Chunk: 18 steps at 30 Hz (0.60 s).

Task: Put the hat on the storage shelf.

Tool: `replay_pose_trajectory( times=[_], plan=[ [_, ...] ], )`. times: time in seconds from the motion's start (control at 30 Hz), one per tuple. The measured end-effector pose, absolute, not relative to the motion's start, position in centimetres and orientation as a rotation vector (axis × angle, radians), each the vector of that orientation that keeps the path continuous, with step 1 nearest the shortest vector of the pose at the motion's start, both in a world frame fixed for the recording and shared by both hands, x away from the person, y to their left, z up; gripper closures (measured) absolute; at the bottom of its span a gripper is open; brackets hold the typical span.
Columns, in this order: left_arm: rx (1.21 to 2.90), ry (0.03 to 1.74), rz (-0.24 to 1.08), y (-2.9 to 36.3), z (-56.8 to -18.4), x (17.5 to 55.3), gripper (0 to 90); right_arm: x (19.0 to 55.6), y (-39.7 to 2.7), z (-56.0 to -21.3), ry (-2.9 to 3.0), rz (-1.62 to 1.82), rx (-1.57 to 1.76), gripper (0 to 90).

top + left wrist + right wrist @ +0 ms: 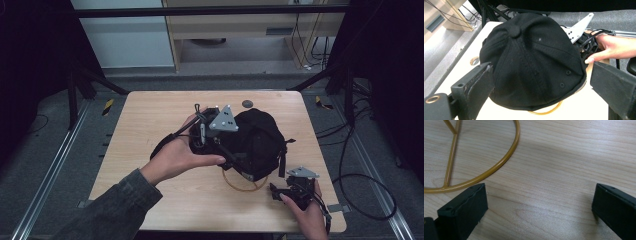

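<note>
- My left gripper: jaws released, wide around the black cap resting on the gold wire stand.
- My right gripper: jaws released, empty, above the surface.
- Risk: cap could slide off the stand if nudged.

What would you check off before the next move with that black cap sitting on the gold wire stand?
1. Left gripper open, fingers clear of the cap: ok; they flank it and none presses on it.
2. Cap seated over the gold wire stand: ok, though how firmly it sits cannot be told.
3. Right gripper open and empty: ok, bare table between its fingers.
4. Right gripper clear of the stand's ring: ok, close beside it, apart.
5. Stand flat on the table: ok by the ring; upper part hidden under the cap.
</note>
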<state>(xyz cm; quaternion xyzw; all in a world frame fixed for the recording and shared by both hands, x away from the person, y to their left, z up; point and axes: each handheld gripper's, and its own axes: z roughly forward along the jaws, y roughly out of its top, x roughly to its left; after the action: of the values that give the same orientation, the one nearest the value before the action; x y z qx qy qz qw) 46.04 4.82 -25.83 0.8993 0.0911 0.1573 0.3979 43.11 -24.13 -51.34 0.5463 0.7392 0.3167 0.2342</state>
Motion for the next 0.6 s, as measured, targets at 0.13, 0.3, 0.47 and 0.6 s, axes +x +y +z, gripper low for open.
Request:
replay_pose_trajectory(
  times=[0.13, 0.3, 0.47, 0.6],
  plan=[
    [2.264, 0.244, 0.401, 5.4, -25.9, 46.0, 3.5, 43.1, -24.1, -51.3, 2.031, 0.869, 1.500, 0.4],
    [2.233, 0.273, 0.411, 6.5, -25.9, 45.9, 3.1, 43.1, -24.1, -51.3, 2.031, 0.869, 1.500, 0.4],
    [2.221, 0.312, 0.417, 8.0, -26.2, 46.1, 3.1, 43.1, -24.2, -51.3, 2.031, 0.869, 1.497, 0.4],
    [2.201, 0.359, 0.429, 9.6, -26.9, 46.3, 3.1, 43.1, -24.2, -51.3, 2.031, 0.869, 1.498, 0.4]
  ],
)
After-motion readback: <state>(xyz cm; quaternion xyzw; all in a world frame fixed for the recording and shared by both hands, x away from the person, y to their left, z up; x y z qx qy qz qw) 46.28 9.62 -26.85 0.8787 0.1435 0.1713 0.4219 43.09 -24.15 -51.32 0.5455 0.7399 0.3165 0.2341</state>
